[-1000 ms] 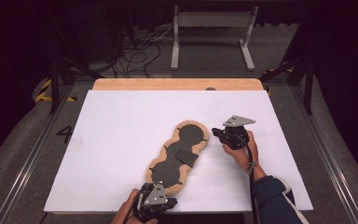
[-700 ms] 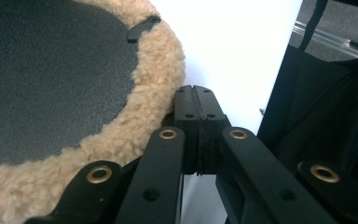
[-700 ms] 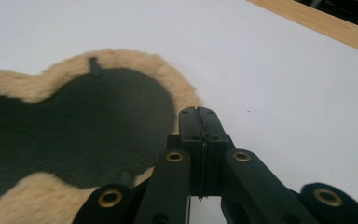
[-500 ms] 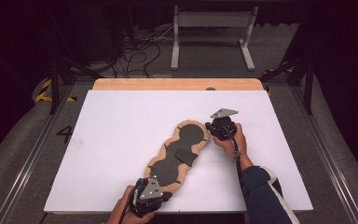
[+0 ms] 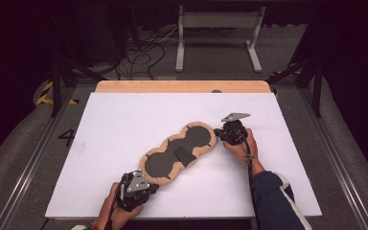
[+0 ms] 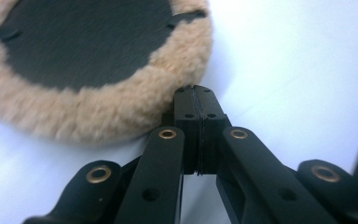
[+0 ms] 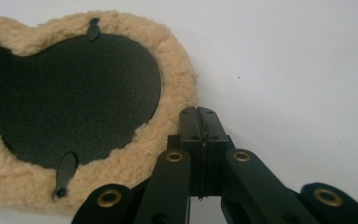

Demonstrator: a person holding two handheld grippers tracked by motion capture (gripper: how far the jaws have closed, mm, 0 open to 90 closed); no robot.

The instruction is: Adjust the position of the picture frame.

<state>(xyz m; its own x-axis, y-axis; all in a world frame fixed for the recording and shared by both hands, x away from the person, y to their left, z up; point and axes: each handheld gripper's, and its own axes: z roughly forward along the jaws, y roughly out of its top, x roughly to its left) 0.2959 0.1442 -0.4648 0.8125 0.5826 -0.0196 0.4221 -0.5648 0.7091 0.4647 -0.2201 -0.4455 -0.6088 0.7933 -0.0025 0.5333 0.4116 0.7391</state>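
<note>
A peanut-shaped fleece pad lies on the white table, dark backing up, tan wool around its rim. It runs diagonally from near left to far right. My left gripper is shut at the pad's near end; in the left gripper view its closed tips touch the wool rim with nothing between them. My right gripper is shut at the pad's far right end. In the right gripper view its tips sit just beside the wool, holding nothing.
A small dark flap lies loose on the pad's backing. A wooden strip borders the table's far edge. Beyond it are floor cables and a metal stand. Rails run along both table sides.
My left gripper has slid left along the near edge, and the pad's near end has swung left with it. My right gripper has shifted a little left, up to the pad's far end.
</note>
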